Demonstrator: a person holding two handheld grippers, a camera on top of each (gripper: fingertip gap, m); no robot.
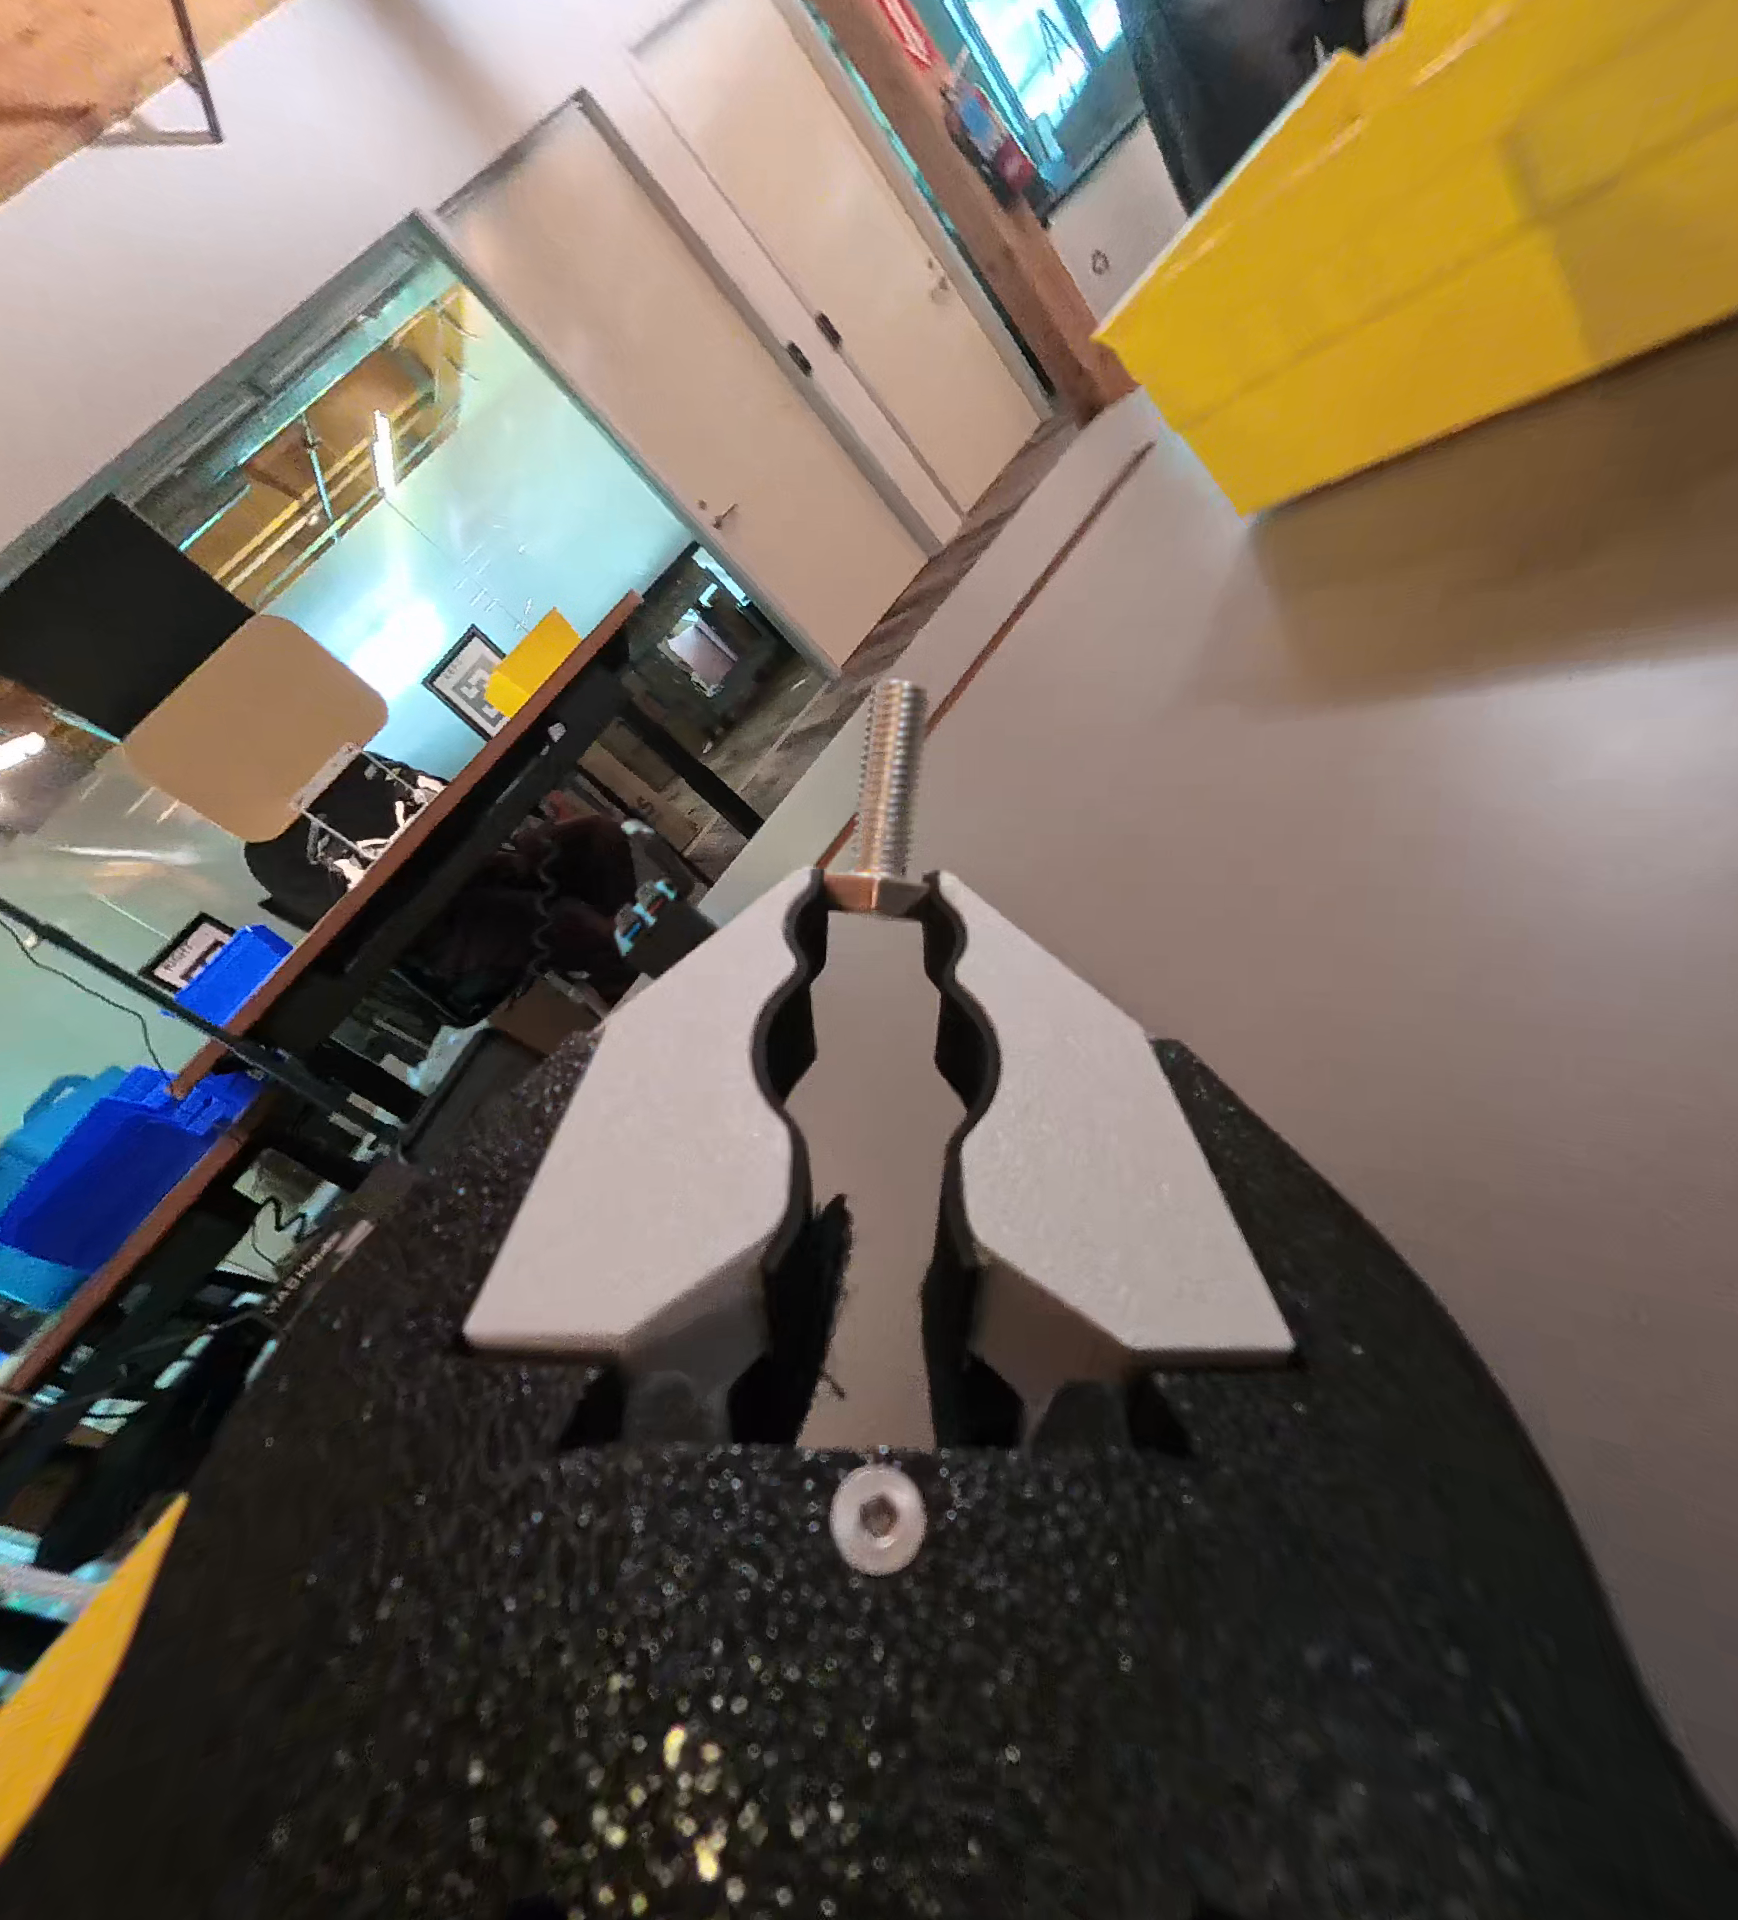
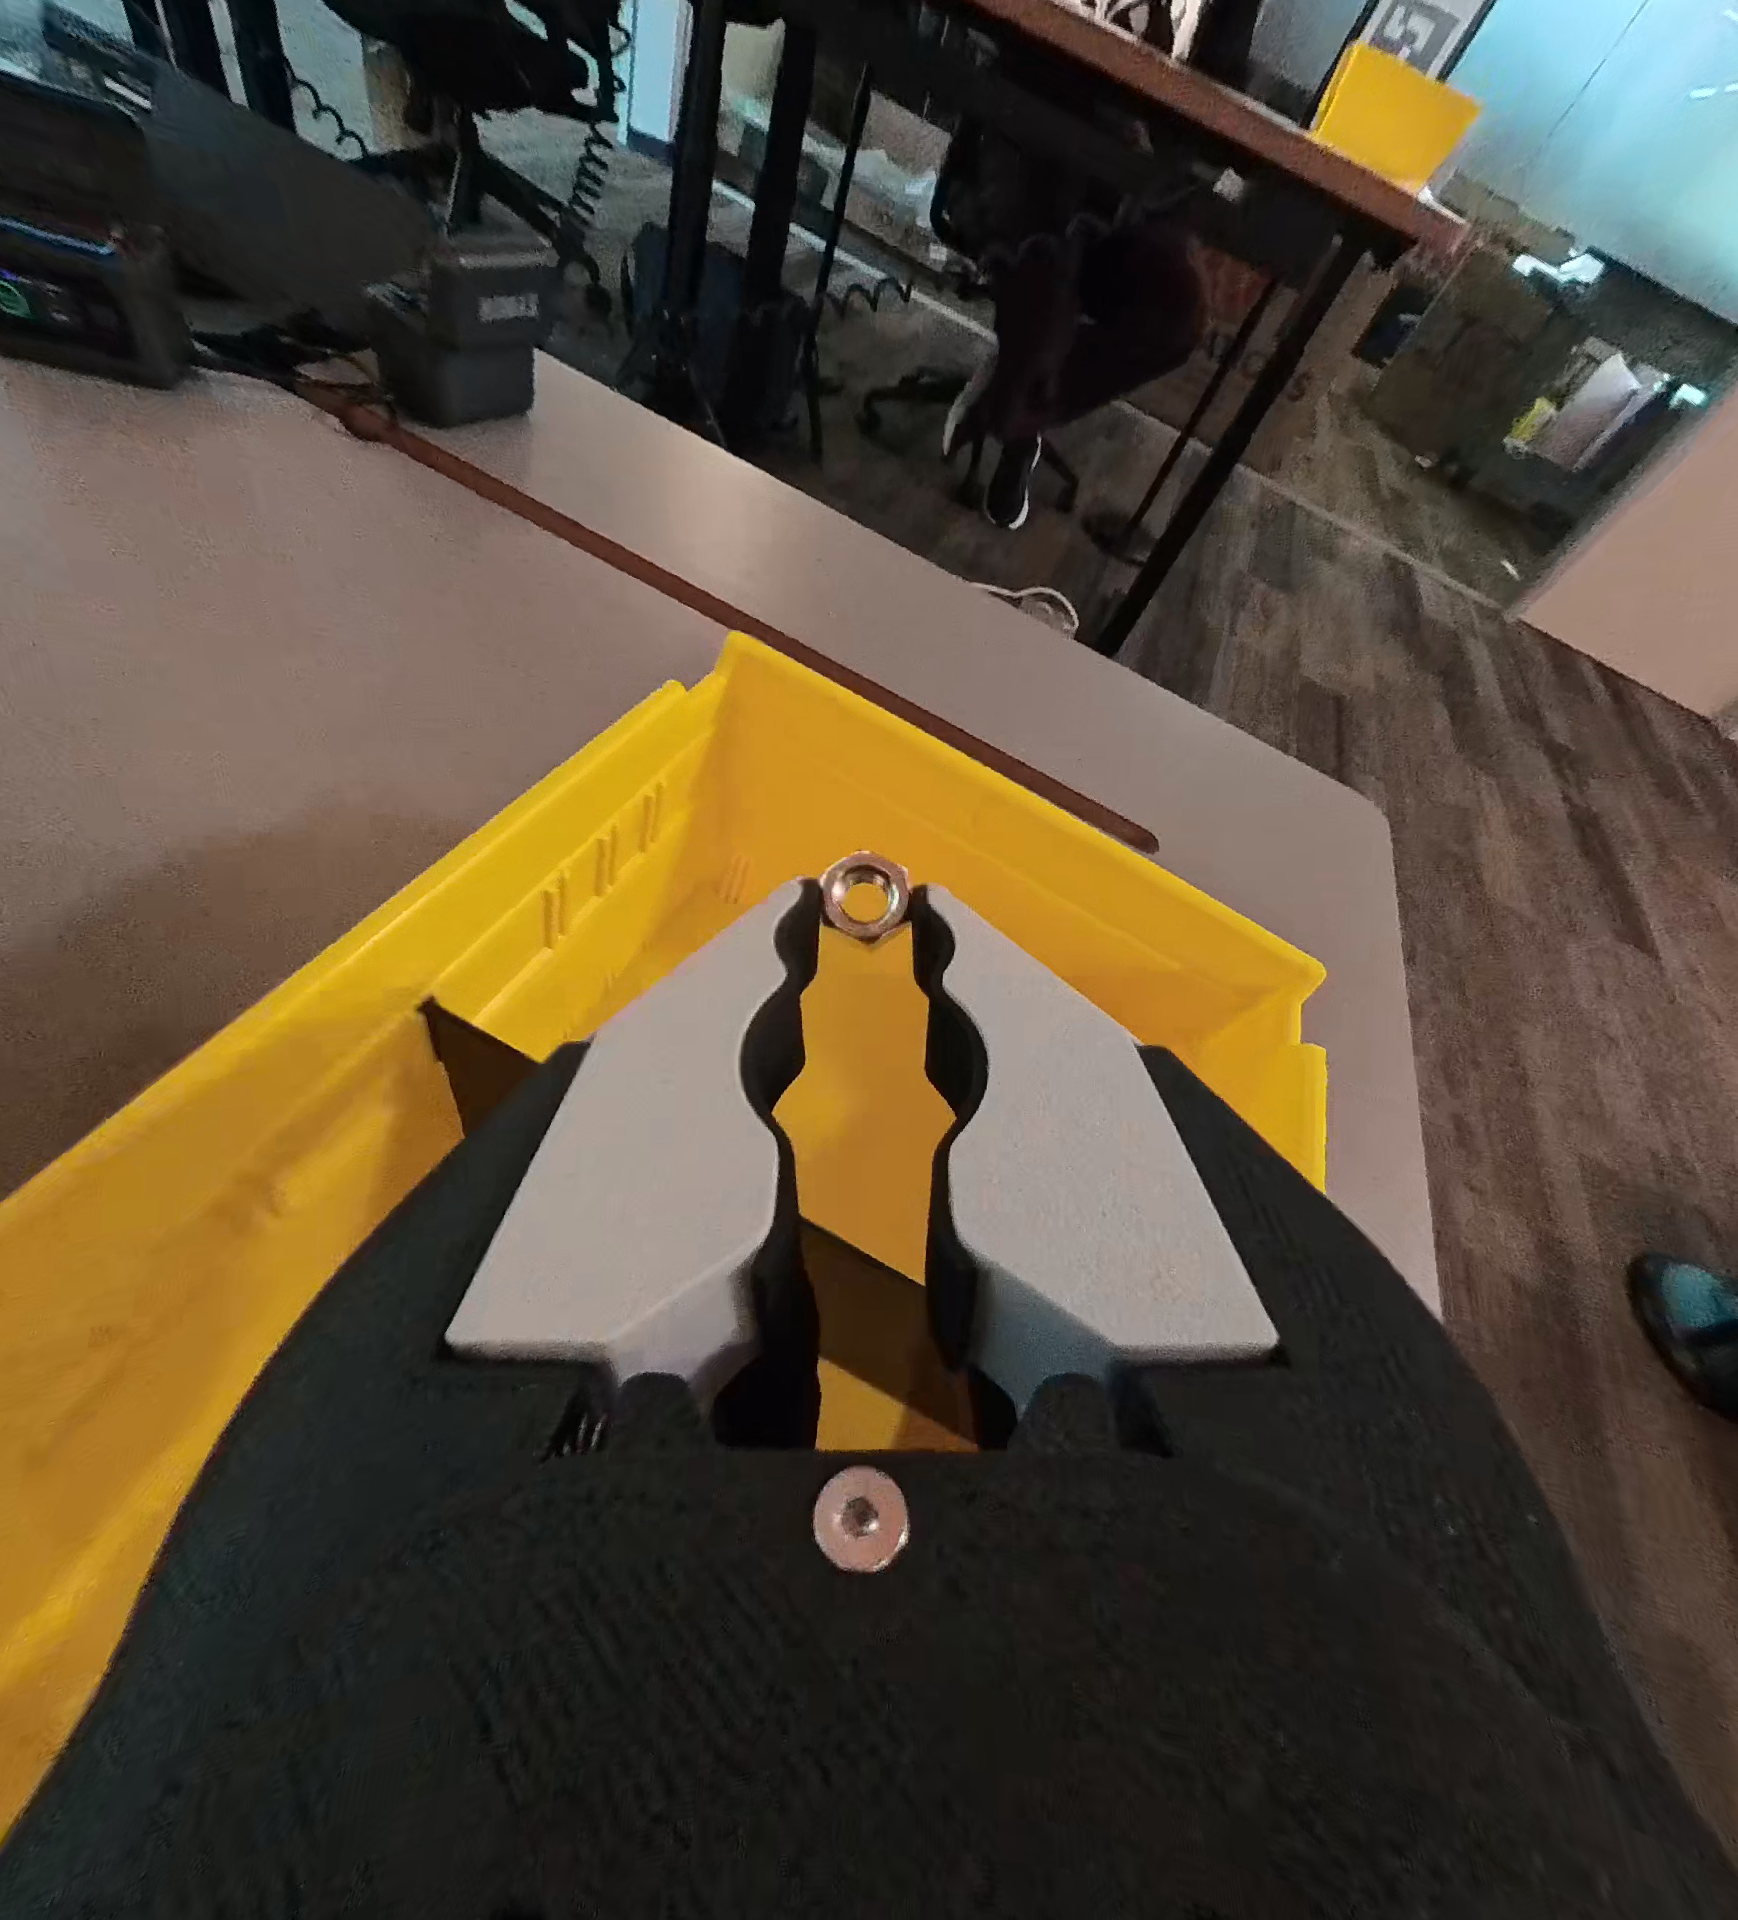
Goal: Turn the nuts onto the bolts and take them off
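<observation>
In the left wrist view my left gripper (image 1: 877,896) is shut on the hex head of a silver bolt (image 1: 886,784). The threaded shaft points forward, away from the fingertips, above the grey table (image 1: 1364,935). In the right wrist view my right gripper (image 2: 863,904) is shut on a silver hex nut (image 2: 865,898), held by its flats at the fingertips with its hole facing the camera. The nut hangs over the inside of a yellow bin (image 2: 345,1122). Neither gripper shows in the other's view.
A yellow bin (image 1: 1467,312) stands on the table at the upper right of the left wrist view. Dark electronic boxes (image 2: 65,301) and cables sit at the table's far left. The table edge (image 2: 1405,1039) is right of the bin; carpet floor, desks and chairs lie beyond. One gripper's finger ends stand about 35 centimetres off the other's.
</observation>
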